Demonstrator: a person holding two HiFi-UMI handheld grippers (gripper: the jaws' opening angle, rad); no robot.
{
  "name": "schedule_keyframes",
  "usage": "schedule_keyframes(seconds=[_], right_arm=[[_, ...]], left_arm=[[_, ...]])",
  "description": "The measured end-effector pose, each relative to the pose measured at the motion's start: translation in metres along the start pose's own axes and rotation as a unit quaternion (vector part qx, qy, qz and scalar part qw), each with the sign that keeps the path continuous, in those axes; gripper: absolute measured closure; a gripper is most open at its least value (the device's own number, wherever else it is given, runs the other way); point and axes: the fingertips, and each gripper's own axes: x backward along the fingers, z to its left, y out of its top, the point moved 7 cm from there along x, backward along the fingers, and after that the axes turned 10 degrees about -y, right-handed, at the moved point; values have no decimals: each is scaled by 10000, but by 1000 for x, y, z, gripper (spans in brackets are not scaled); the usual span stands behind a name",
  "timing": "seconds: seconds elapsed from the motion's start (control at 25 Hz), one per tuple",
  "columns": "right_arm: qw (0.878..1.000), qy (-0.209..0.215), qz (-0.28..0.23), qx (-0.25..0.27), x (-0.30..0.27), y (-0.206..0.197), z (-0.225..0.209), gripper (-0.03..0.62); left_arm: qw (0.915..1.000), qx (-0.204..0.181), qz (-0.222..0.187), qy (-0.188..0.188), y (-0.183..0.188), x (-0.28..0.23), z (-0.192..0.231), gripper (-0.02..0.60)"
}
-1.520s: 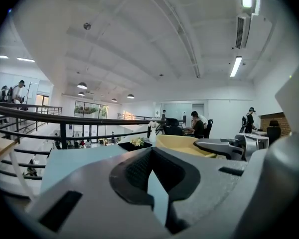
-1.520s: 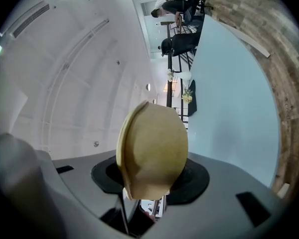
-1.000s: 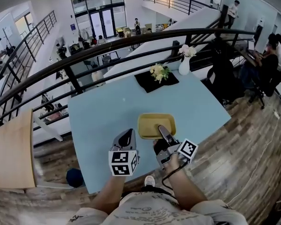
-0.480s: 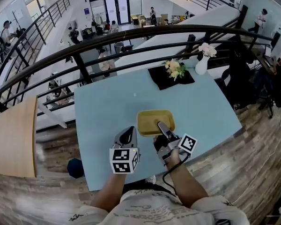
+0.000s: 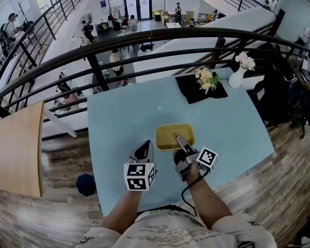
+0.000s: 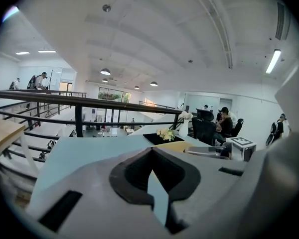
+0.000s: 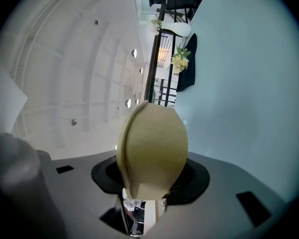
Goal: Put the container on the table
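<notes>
At the near middle of the light-blue counter (image 5: 119, 123), I see the yellow container (image 5: 171, 135), a shallow tray with rounded corners, lying level in the head view. I cannot tell whether its base touches the counter or sits just above it.

1. The right gripper (image 5: 182, 144) has its jaws pinching the container's near rim. In the right gripper view the tray fills the gap between them, seen edge-on.
2. The left gripper (image 5: 146, 148) is just beside the container, on its left and apart from it. Its jaws are pressed together at the tips with nothing between them, and only the counter shows through the slit behind.
3. At the far edge of the counter lies a black cloth (image 5: 192, 91) carrying a bouquet (image 5: 206, 78). A white vase (image 5: 236, 78) of flowers stands just to its right.
4. Beyond the counter runs a dark railing (image 5: 93, 68). A wooden tabletop (image 5: 15, 149) sits well apart on the left.
</notes>
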Motion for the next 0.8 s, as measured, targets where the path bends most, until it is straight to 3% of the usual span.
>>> schedule_keyframes(seconds=[0.8], right_arm=[[9947,-573,791,-319,-119,-17,-54,408]], left_arm=[[9982,496,256,231,-31,-39,67,577]])
